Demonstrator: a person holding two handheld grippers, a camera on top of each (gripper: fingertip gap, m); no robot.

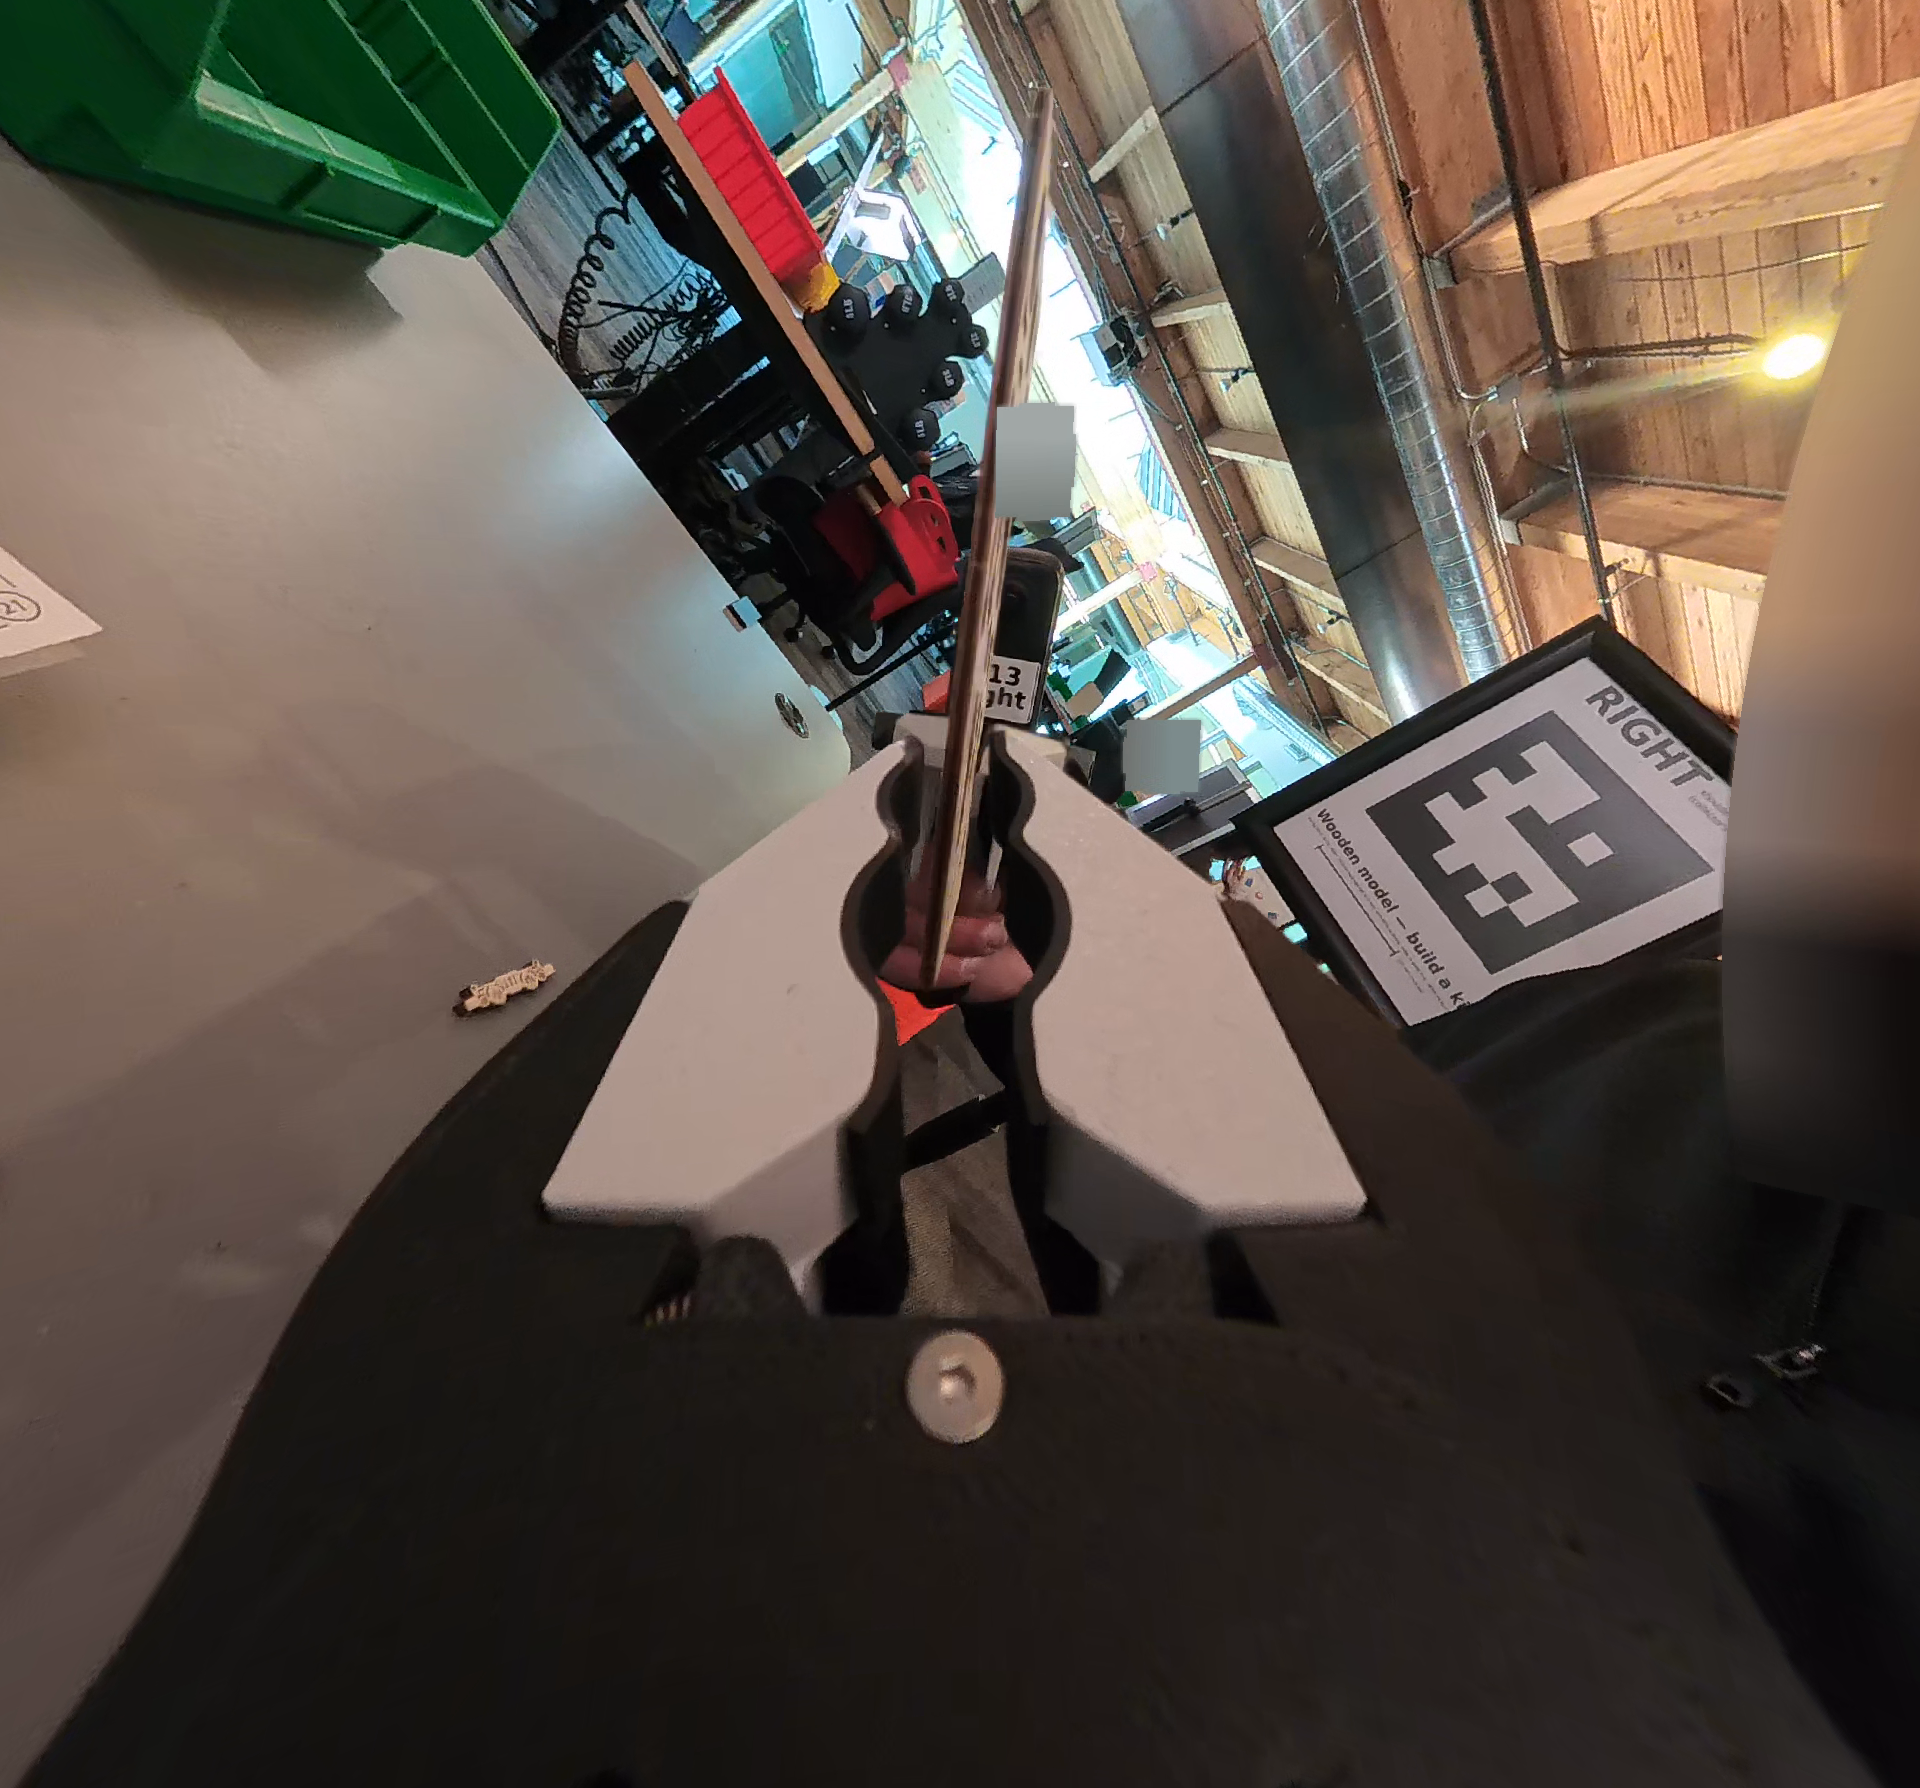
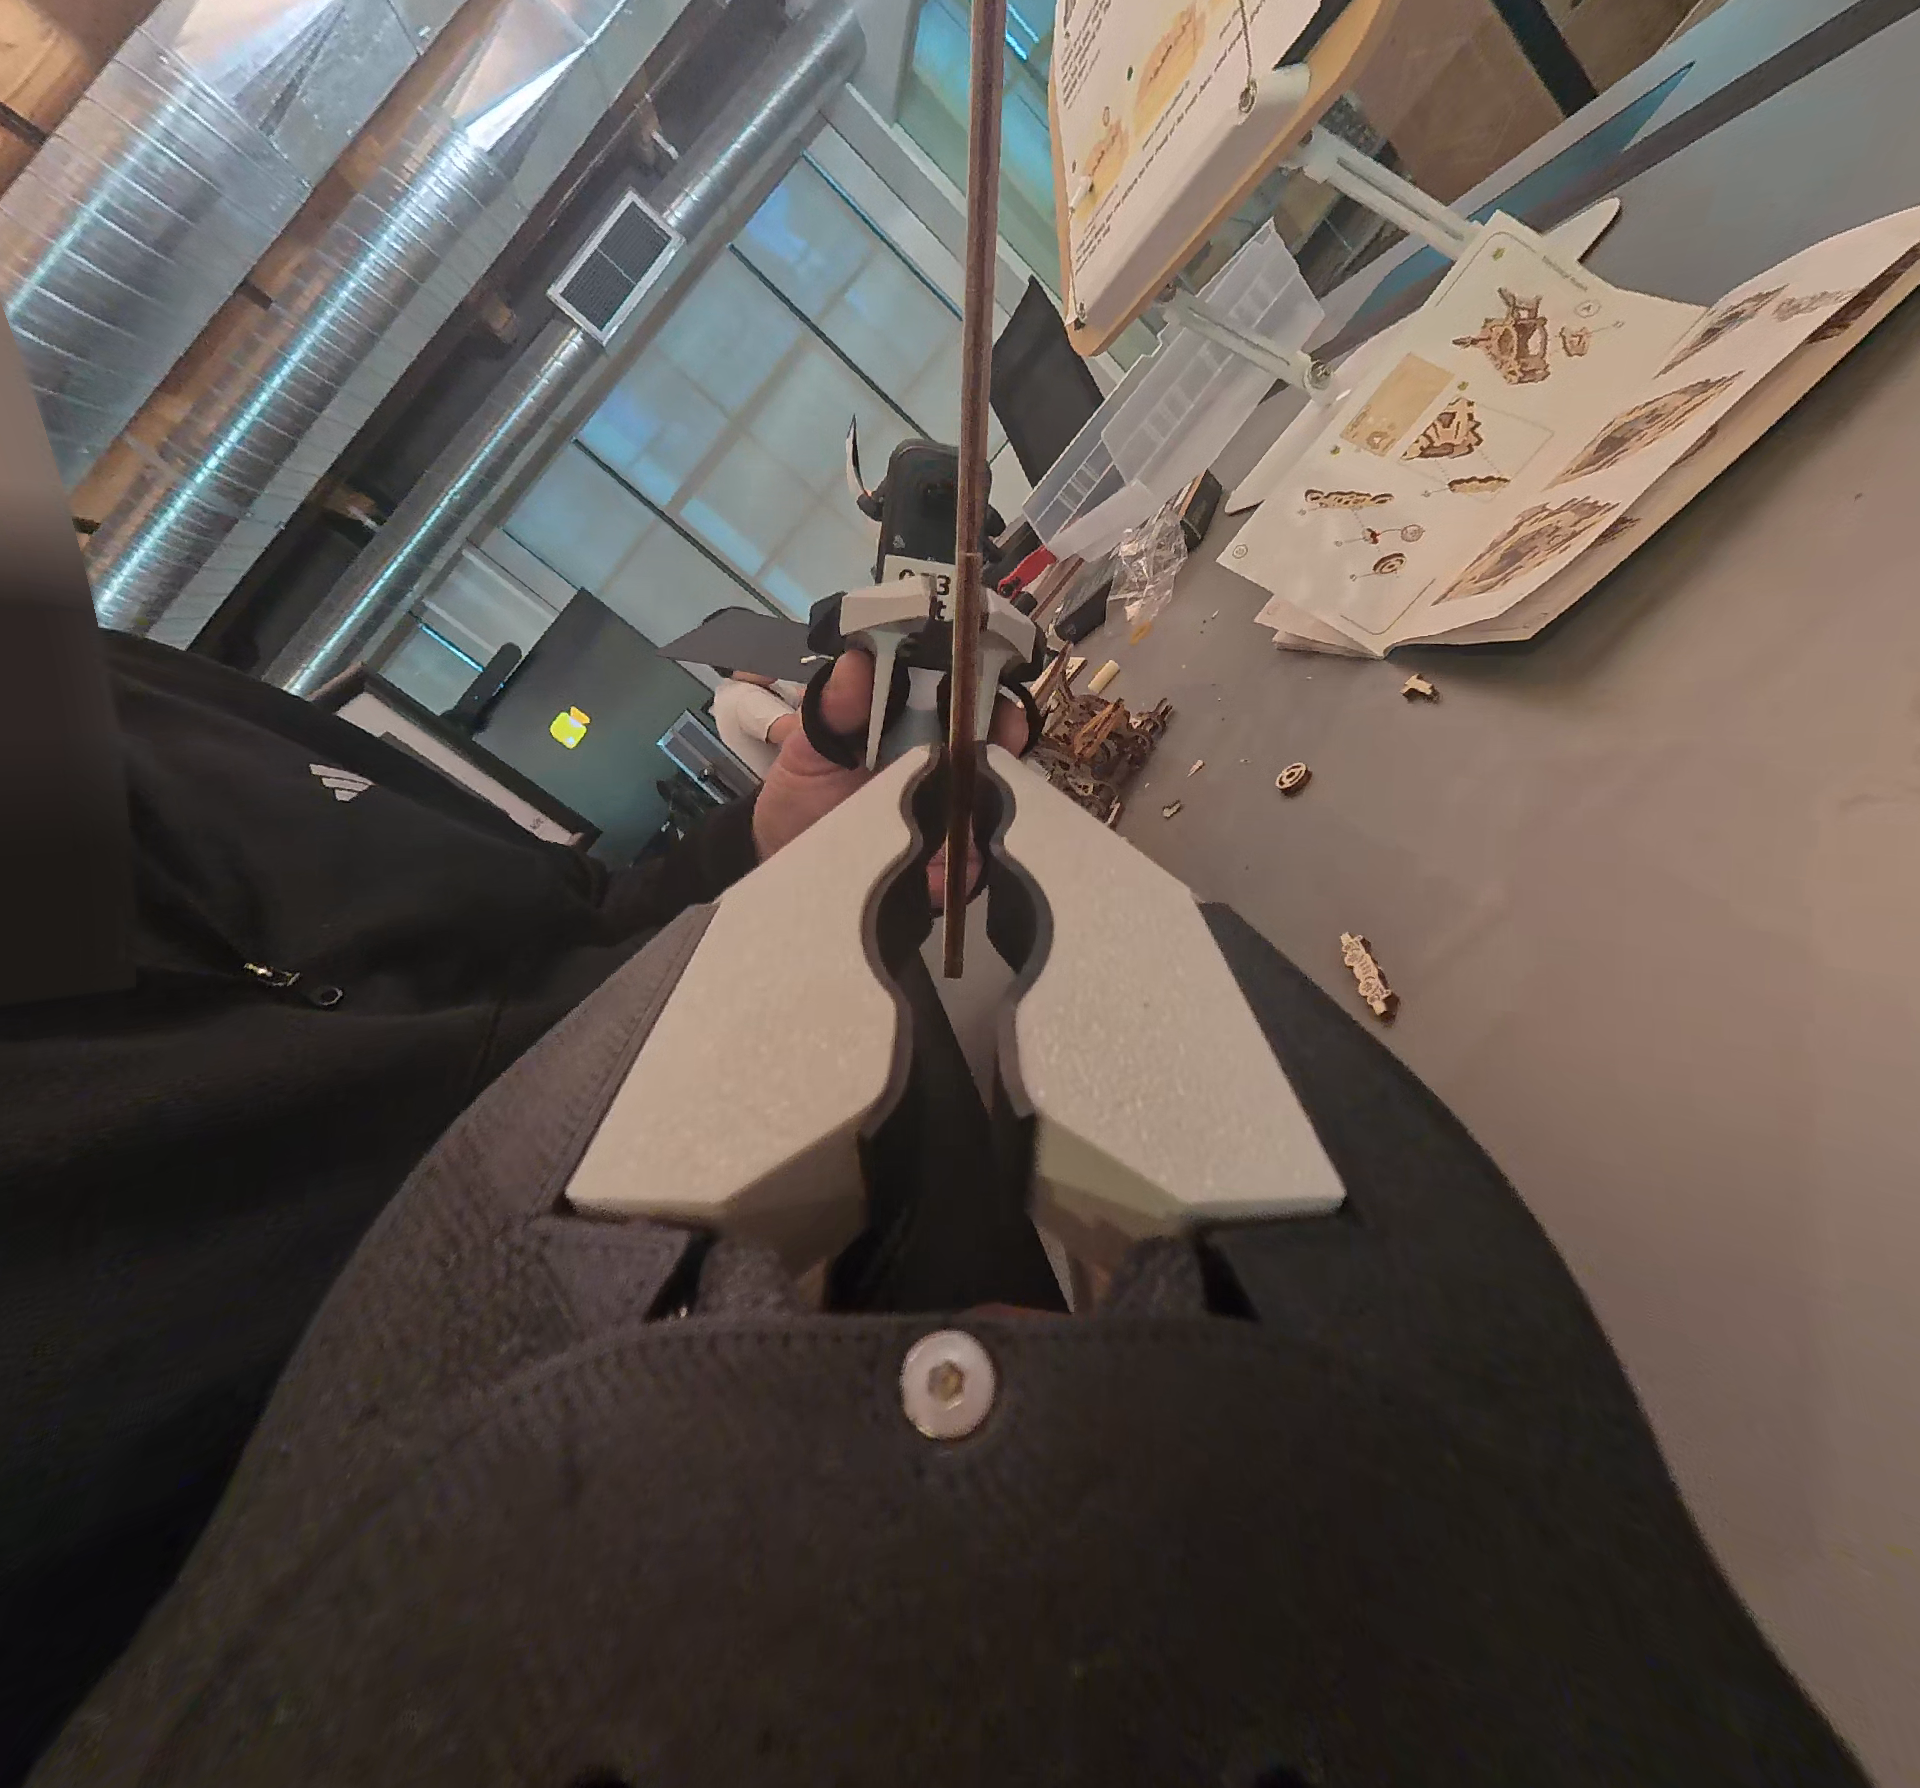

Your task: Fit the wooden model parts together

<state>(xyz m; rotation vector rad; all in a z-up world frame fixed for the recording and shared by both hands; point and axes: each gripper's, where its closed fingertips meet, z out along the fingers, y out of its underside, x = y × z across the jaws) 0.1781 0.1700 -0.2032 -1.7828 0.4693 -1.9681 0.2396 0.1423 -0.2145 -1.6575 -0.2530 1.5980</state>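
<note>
Both grippers, left [image 1: 961, 762] and right [image 2: 961, 767], are clamping one thin wooden sheet [image 1: 1023, 336] edge-on between them; probably freeing a part, next needing a controlled flex.

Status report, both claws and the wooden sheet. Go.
Left claw and right claw both shut on thin wooden sheet, edge-on, held aloft between them. Loose wooden piece on grey table. Nothing in the way.

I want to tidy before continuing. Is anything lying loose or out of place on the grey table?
Yes. Small laser-cut wooden pieces lie scattered loose on the grey table, apart from the open instruction booklet. One more small wooden piece lies alone near the left gripper.
</note>
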